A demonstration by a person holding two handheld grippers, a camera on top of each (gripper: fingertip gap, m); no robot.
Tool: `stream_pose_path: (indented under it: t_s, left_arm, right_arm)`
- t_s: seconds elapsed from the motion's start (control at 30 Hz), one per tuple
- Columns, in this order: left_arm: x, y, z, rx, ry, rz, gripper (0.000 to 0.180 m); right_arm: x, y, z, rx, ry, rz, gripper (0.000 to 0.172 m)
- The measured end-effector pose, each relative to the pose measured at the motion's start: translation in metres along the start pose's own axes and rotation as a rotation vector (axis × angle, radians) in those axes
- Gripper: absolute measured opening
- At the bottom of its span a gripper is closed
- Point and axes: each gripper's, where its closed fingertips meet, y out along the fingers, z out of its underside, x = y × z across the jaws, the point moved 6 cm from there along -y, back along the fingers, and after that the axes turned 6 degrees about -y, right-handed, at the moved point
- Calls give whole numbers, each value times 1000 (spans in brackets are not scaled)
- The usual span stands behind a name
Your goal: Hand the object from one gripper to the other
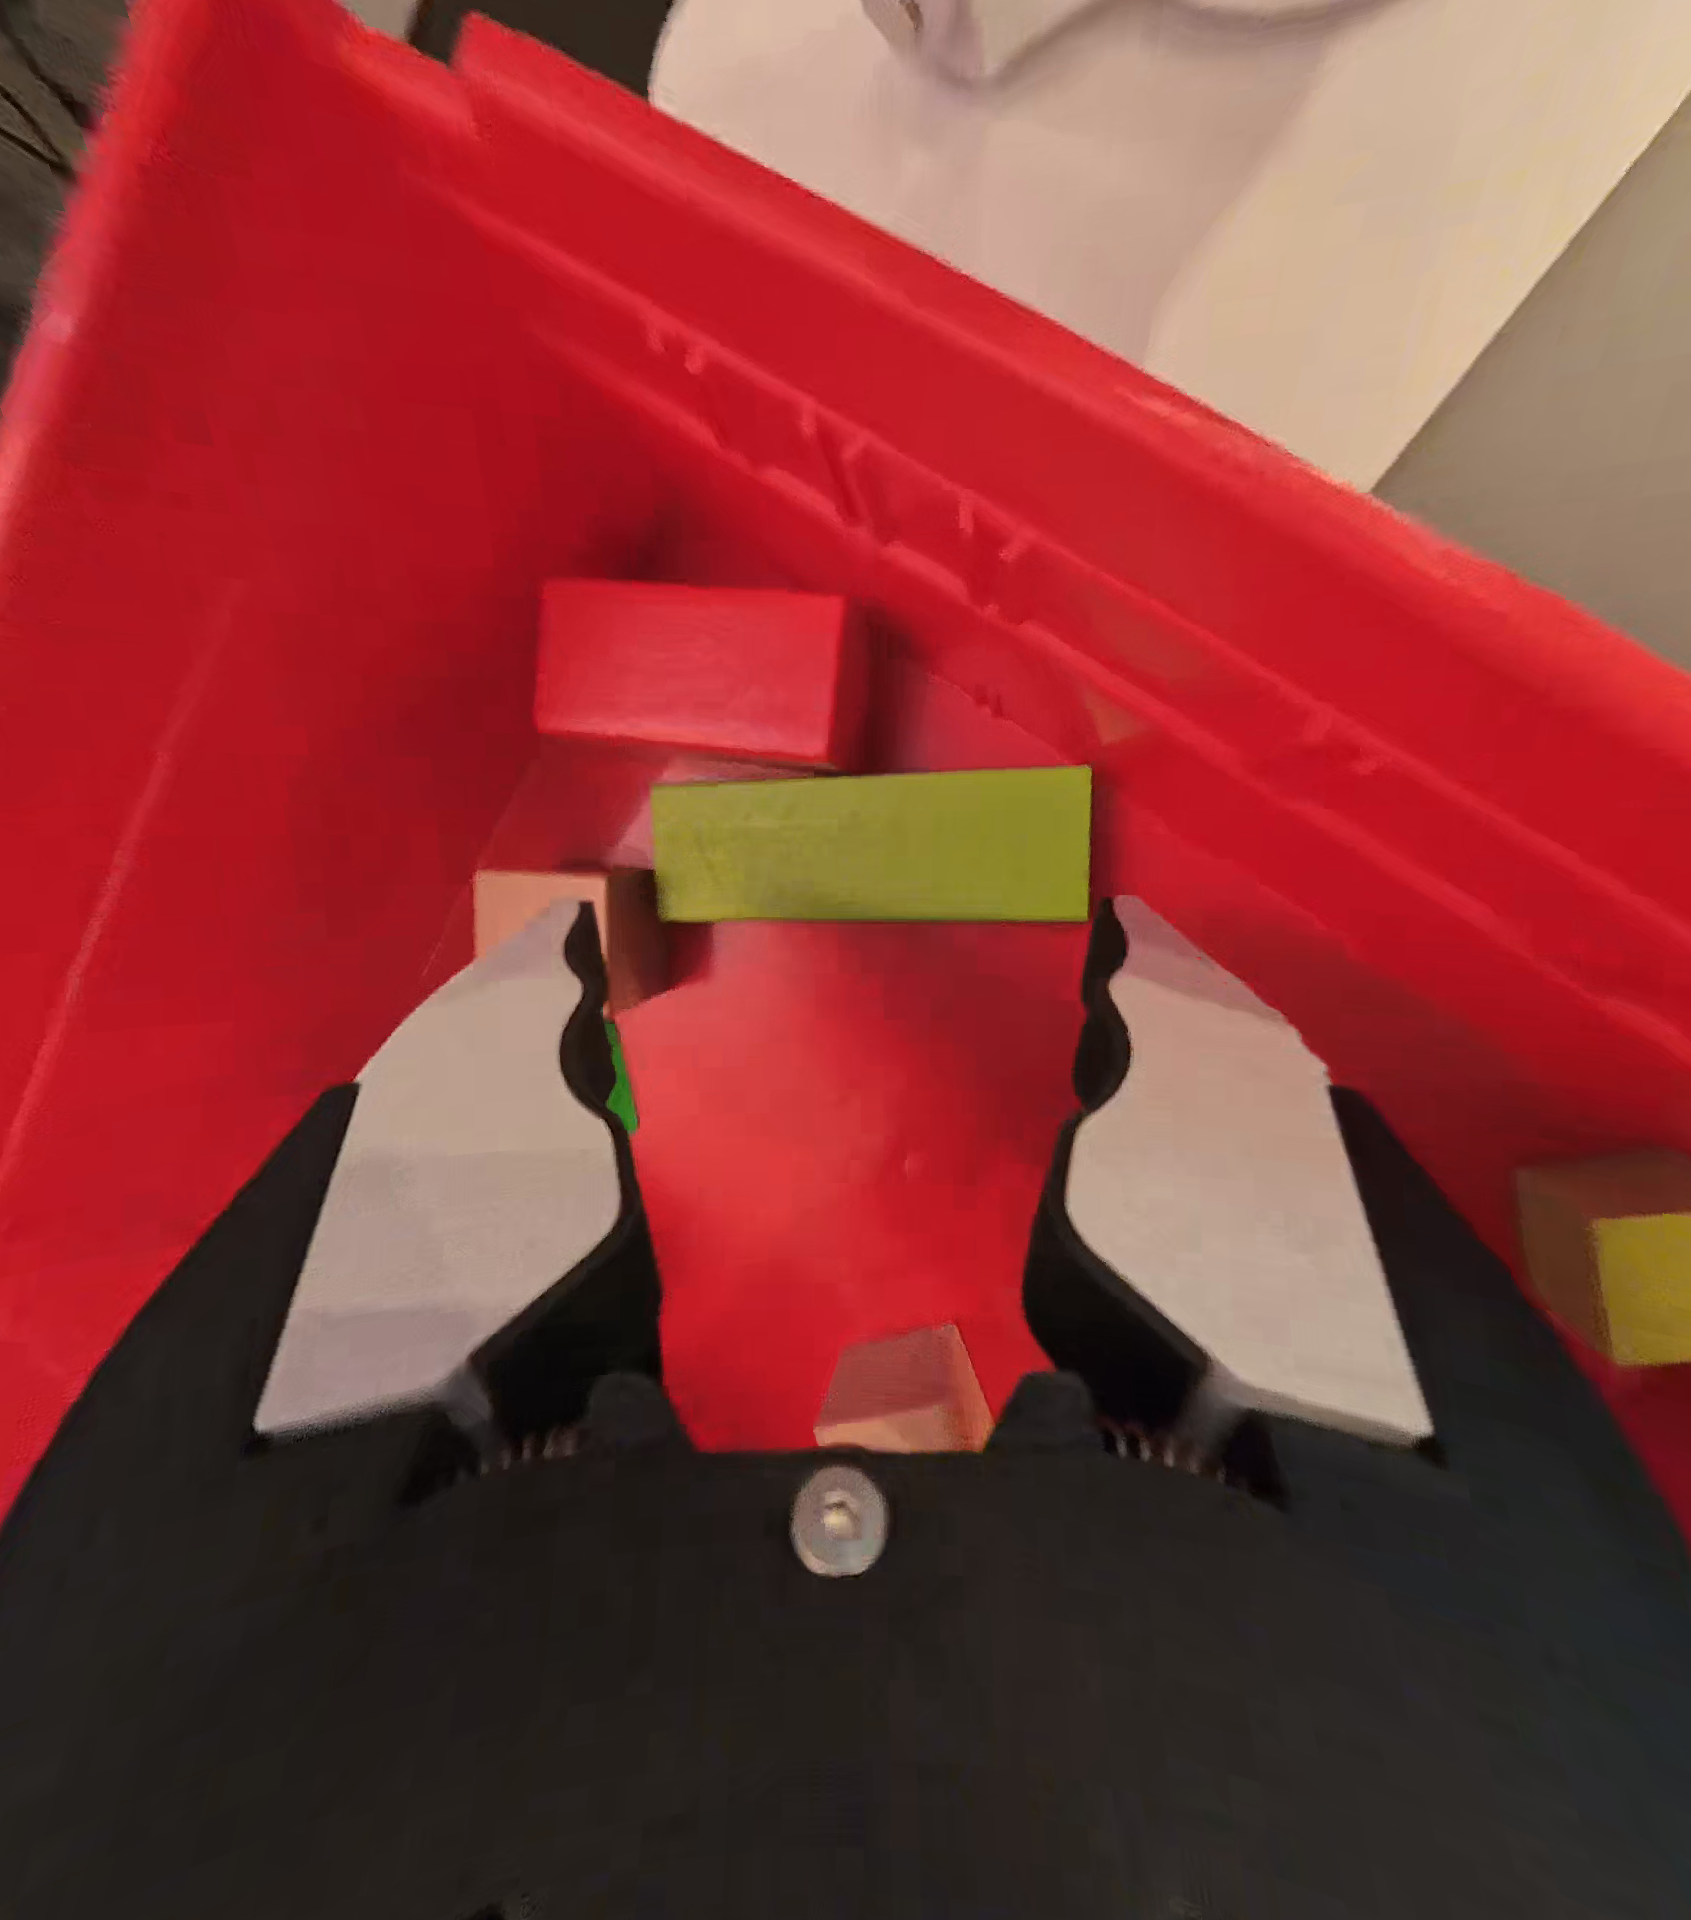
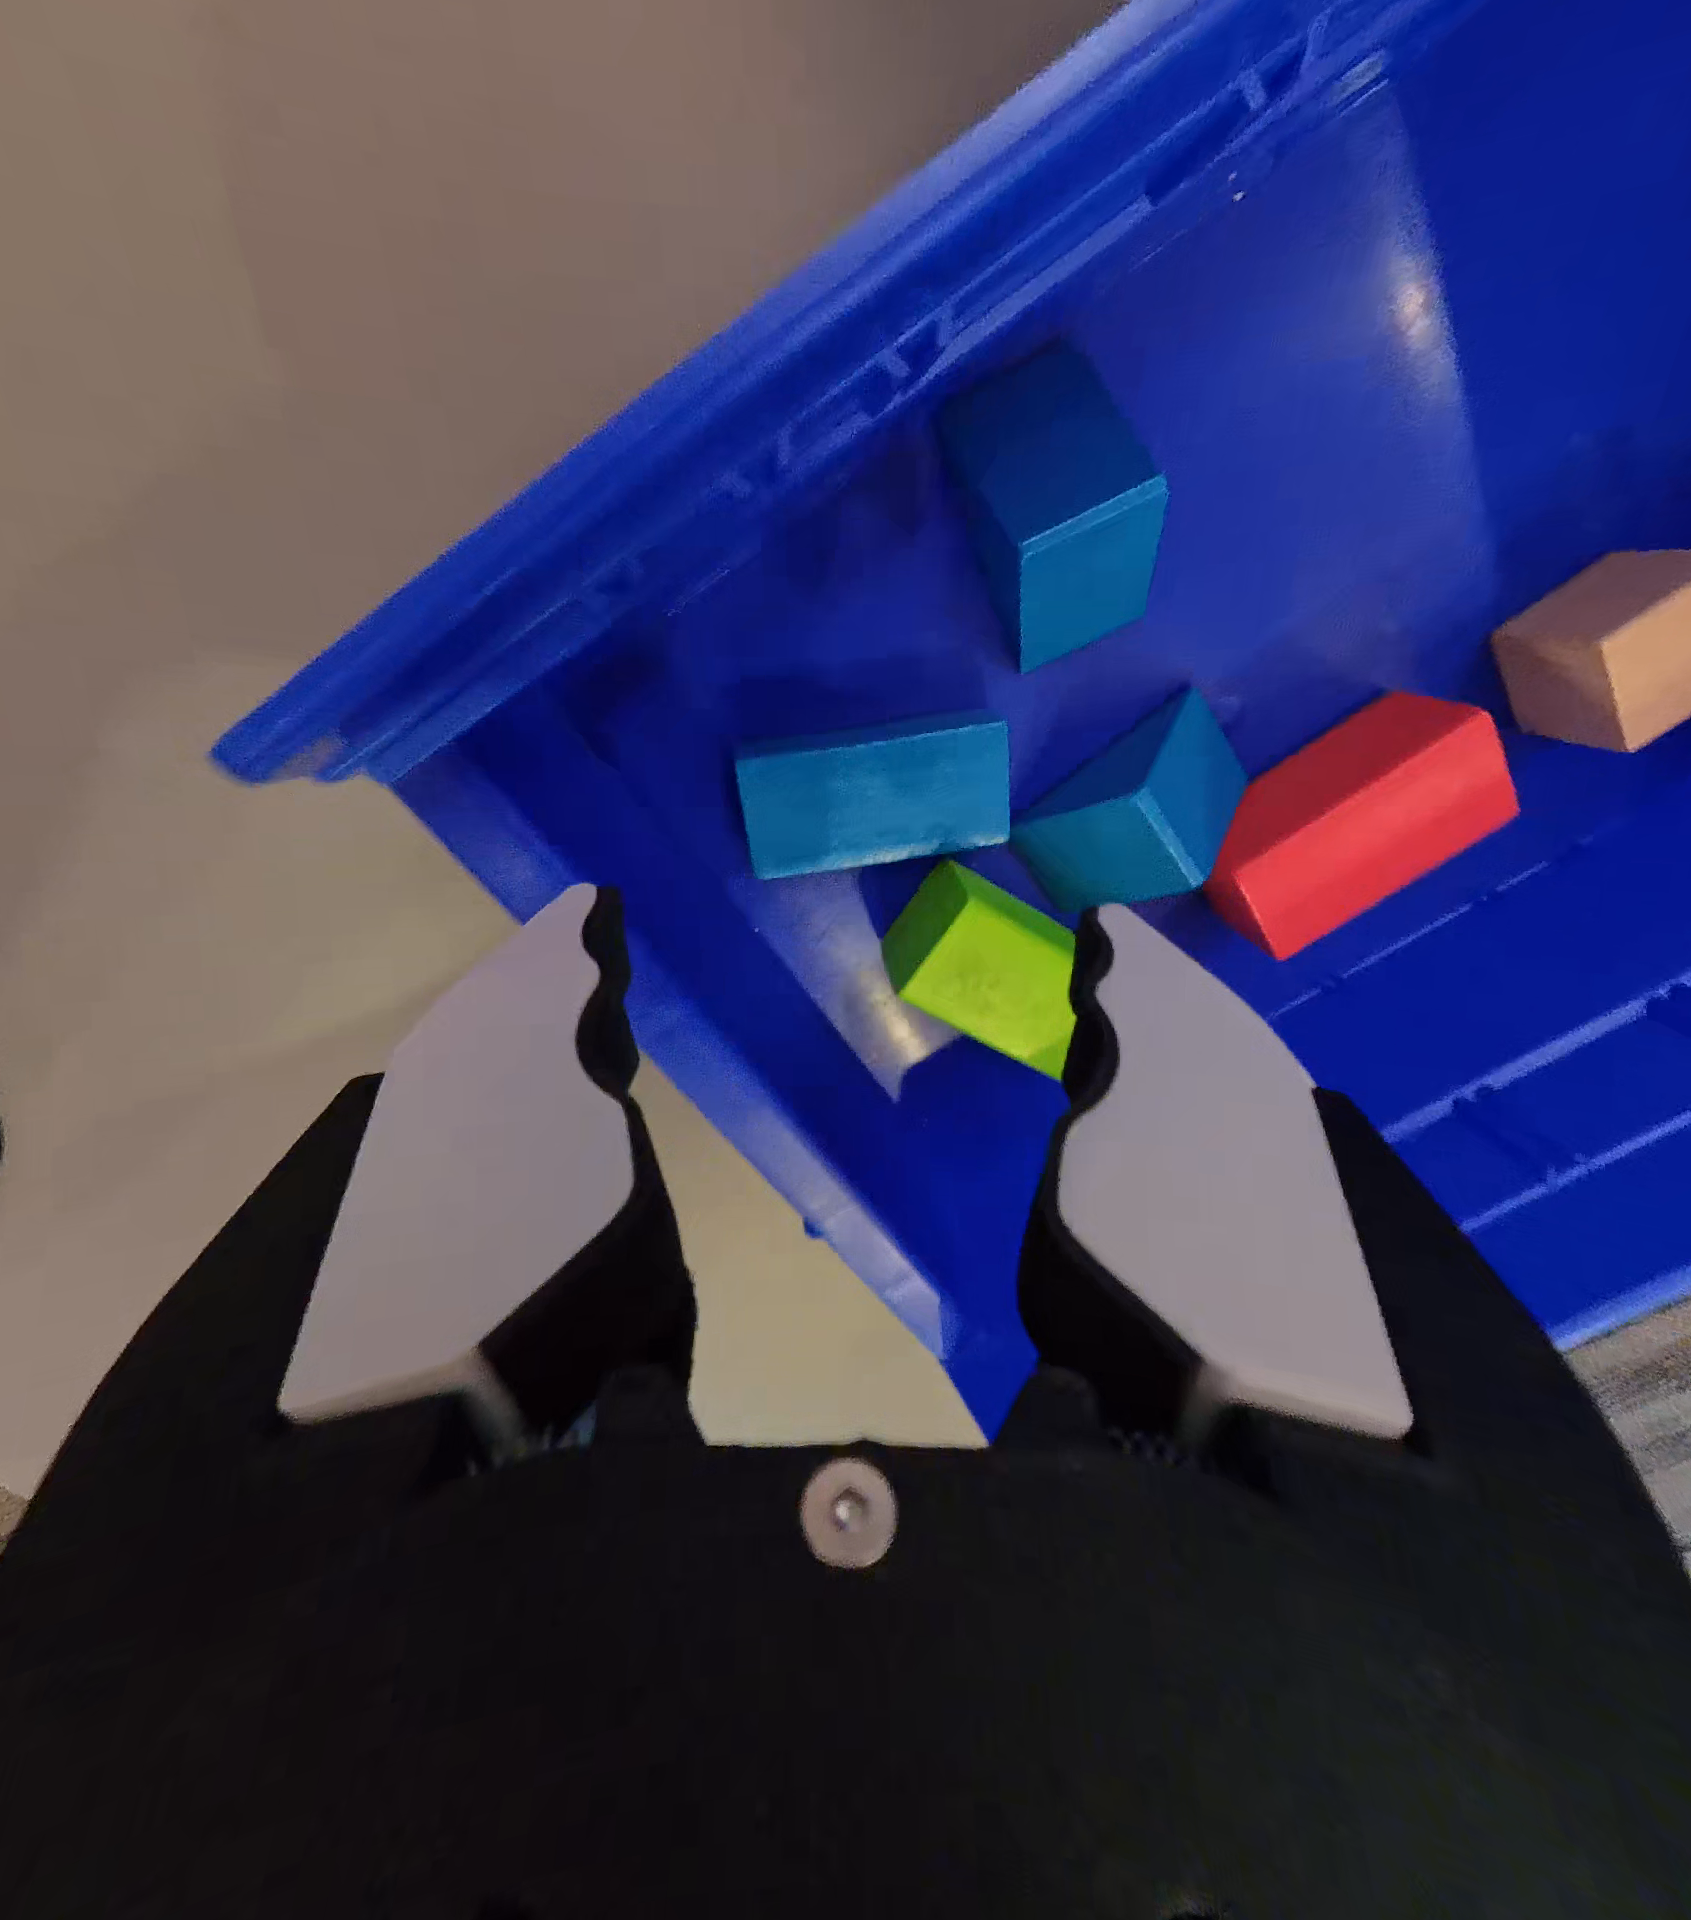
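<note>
Unmarked wooden blocks in red bin and blue bin.

blocks in left bin, blocks in right bin

A pale tabletop carries a blue bin

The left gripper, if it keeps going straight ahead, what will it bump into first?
Probably the yellow-green block in the red bin. It lies just beyond the open fingers of the left gripper, though depth is hard to judge.
</note>
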Motion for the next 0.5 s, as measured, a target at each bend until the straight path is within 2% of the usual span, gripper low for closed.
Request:
stream_pose_path:
  t_s: [0.07, 0.13, 0.27, 0.33, 0.43, 0.5]
  left_arm:
    - [1, 13, 0, 53, 30, 14, 91]
    - [3, 19, -5, 30, 8, 64, 92]
    - [8, 22, -6, 57, -1, 105, 103]
    - [2, 18, -5, 84, -17, 190, 110]
    - [-12, 9, -6, 77, 37, 248, 105]
    - [-11, 15, -4, 94, 29, 238, 108]
  right_arm:
    - [6, -9, 3, -5, -3, 26, 79]
    - [13, -15, 5, -13, -8, 35, 79]
    - [24, -21, 7, -8, -25, 49, 77]
    - [28, -23, 7, -26, -26, 47, 77]
    - [32, -24, 7, -41, -30, 53, 77]
    - [34, -24, 8, -43, -35, 51, 76]
